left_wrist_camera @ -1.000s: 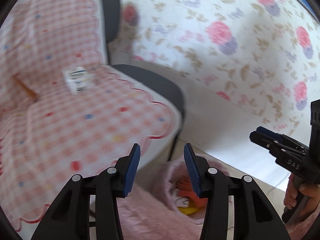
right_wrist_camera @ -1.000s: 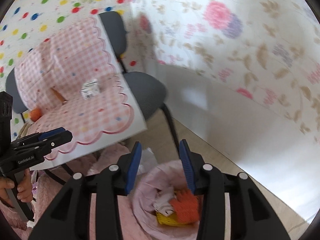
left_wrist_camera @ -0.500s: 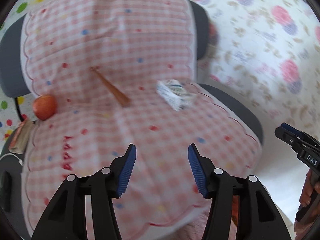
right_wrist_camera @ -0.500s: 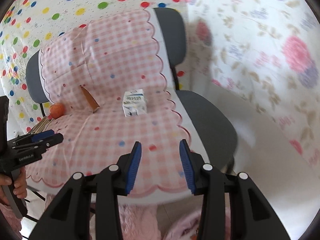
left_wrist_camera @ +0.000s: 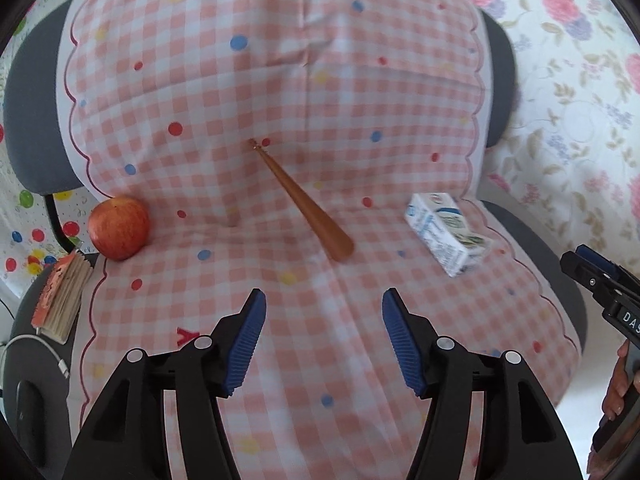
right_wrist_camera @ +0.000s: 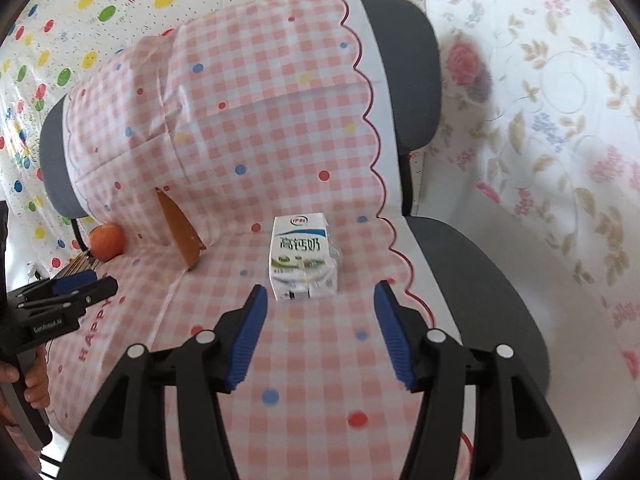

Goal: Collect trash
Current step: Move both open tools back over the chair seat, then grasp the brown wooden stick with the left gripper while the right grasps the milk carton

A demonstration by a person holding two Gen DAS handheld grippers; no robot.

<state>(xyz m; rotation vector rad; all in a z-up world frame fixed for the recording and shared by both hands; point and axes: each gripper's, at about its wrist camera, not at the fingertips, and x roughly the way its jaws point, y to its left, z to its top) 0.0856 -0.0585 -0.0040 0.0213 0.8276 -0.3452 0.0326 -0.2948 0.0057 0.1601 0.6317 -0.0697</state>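
Note:
A white milk carton (right_wrist_camera: 303,257) lies on the pink checked cloth (right_wrist_camera: 312,360) over a grey chair seat; it also shows in the left wrist view (left_wrist_camera: 446,232) at the right. My right gripper (right_wrist_camera: 318,332) is open and empty, just in front of the carton. My left gripper (left_wrist_camera: 322,340) is open and empty above the seat, short of a brown wooden stick (left_wrist_camera: 304,204). The right gripper (left_wrist_camera: 600,288) also shows at the right edge of the left wrist view.
A red apple (left_wrist_camera: 119,227) sits at the seat's left edge, also in the right wrist view (right_wrist_camera: 106,241). A small book (left_wrist_camera: 62,294) and a white cable (left_wrist_camera: 36,350) lie left of it. The grey chair back (right_wrist_camera: 404,80) stands behind. Flowered wall (right_wrist_camera: 540,120) at right.
Both grippers have swung up from the pink trash bag on the floor to face the chair seat and have come closer to the carton and stick. Both stay open.

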